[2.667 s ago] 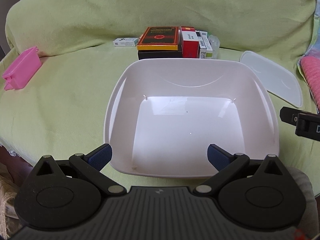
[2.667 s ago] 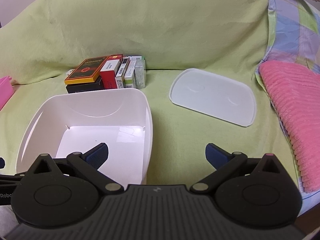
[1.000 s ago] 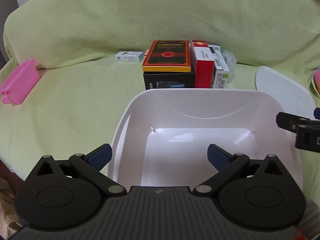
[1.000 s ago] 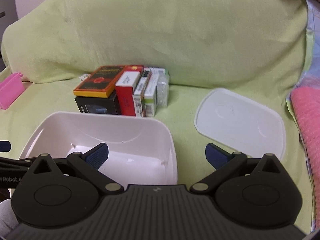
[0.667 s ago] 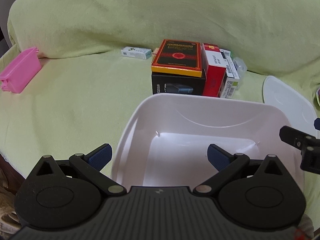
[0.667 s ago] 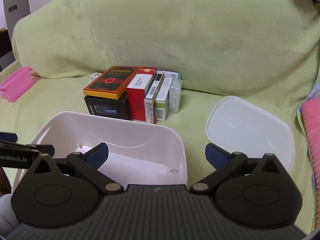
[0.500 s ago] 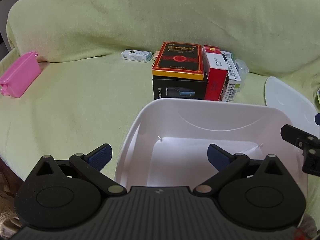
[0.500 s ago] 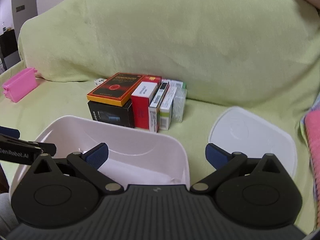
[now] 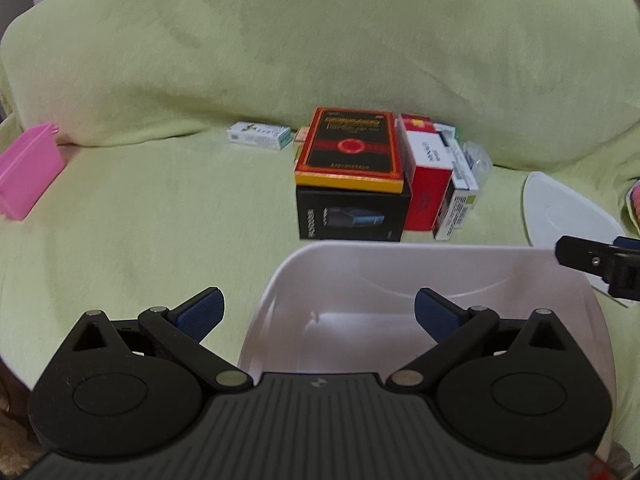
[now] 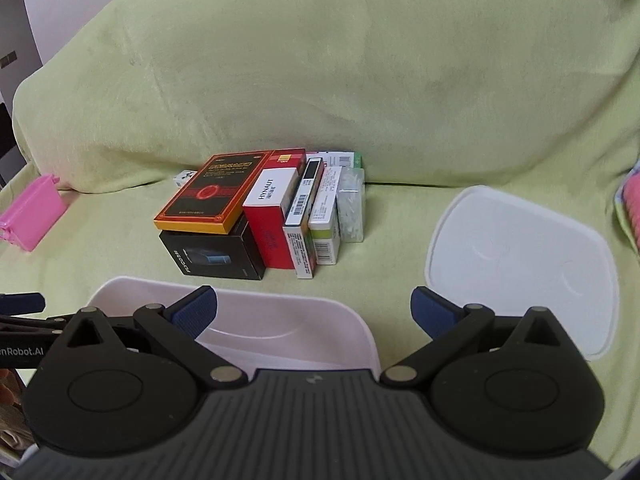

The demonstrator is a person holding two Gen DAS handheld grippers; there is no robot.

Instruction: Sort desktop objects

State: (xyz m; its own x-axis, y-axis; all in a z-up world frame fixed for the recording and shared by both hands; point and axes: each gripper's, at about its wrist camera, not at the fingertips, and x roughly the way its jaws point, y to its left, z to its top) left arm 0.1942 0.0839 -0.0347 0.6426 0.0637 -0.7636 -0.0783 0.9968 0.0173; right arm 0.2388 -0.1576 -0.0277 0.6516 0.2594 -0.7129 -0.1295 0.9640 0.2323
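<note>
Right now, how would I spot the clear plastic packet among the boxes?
On the green blanket, behind the white tub, a row of boxes stands on edge. The clear plastic packet ends that row, on the side toward the white lid; it alone is see-through, not printed card.

light green blanket (image 10: 320,80) draped over a sofa seat and backrest. pink ribbed cushion (image 10: 632,216) at the right edge, lying on the blanket. grey wall strip (image 10: 24,20) upper left.
</note>
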